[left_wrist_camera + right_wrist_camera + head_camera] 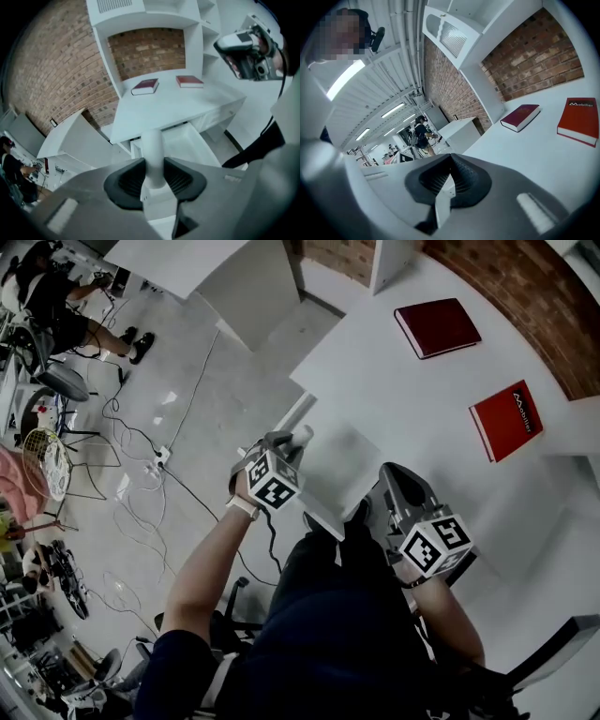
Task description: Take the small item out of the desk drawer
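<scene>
While the left gripper (153,169) has its two dark ribbed jaws pressed against the sides of a small white plastic cylinder (152,145), the piece stands upright between them, lifted out of the white desk drawer (188,140), which hangs pulled open beneath the front edge of the white desk (164,107). Seen from the head view, the cylinder sits in the air just beside the drawer's left side, over the edge of the grey floor (197,399), and the drawer's pale inside shows nothing that can be made out. On the other side of the drawer the right gripper (396,486) is held up near the person's lap, and its own view shows its jaws brought together with nothing between them, pointing across the desk top. Two books lie flat on that top, well apart from the drawer: a dark red hardcover book (437,326) farther back and a bright red hardcover book (506,420) nearer the right, both close to the brown brick wall (525,306). Black cables (141,484) trail across the floor to the left, where another person (56,306) sits at the far edge.
</scene>
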Tool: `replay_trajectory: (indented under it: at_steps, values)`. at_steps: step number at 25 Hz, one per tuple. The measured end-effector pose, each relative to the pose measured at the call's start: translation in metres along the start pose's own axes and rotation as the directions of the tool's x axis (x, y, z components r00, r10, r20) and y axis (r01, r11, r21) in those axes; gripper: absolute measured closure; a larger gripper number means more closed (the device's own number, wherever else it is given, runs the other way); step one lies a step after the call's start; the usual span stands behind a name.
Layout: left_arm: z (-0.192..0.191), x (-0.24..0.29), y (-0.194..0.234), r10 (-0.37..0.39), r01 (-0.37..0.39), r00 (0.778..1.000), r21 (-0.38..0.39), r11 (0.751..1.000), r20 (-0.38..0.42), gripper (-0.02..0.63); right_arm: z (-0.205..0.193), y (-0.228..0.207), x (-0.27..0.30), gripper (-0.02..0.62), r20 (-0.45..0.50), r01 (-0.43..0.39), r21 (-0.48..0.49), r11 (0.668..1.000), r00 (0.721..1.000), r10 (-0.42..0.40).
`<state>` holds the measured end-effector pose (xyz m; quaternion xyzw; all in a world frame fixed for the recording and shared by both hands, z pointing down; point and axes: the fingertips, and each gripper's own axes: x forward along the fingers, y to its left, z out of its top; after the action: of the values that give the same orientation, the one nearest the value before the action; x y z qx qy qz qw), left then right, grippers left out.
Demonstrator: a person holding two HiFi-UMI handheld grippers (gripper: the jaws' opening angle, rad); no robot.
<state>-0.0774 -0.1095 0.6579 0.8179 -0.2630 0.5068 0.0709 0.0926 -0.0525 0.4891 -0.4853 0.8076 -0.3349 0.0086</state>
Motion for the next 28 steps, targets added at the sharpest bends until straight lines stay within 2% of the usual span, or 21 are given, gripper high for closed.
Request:
replay_trajectory:
  at_steps: [4, 9, 11, 15, 21, 28]
  values:
    - [0.026, -0.047, 0.006, 0.061, -0.048, 0.989, -0.097, 0.994, 0.135, 0.472, 0.010, 0.015, 0.005, 0.592, 0.009, -0.032, -0.021, 0.999, 0.999, 0.032]
    - [0.048, -0.103, 0.011, 0.117, -0.061, 0.958, -0.212, 0.975, 0.263, 0.472, 0.030, 0.037, 0.010, 0.592, 0.035, -0.065, -0.052, 0.997, 0.997, 0.066]
    - [0.058, -0.126, 0.014, 0.137, -0.054, 0.938, -0.257, 0.965, 0.317, 0.472, 0.039, 0.044, 0.011, 0.592, 0.049, -0.076, -0.063, 0.995, 0.996, 0.079]
    - [0.076, -0.166, 0.018, 0.169, -0.044, 0.898, -0.300, 0.953, 0.405, 0.472, 0.054, 0.053, 0.010, 0.593, 0.074, -0.087, -0.085, 0.993, 0.993, 0.093]
    - [0.089, -0.213, 0.021, 0.201, -0.033, 0.848, -0.331, 0.943, 0.490, 0.472, 0.077, 0.064, 0.010, 0.593, 0.110, -0.086, -0.109, 0.990, 0.989, 0.098]
    - [0.102, -0.259, 0.026, 0.257, -0.002, 0.773, -0.403, 0.915, 0.581, 0.472, 0.114, 0.078, 0.007, 0.594, 0.173, -0.082, -0.152, 0.985, 0.979, 0.108]
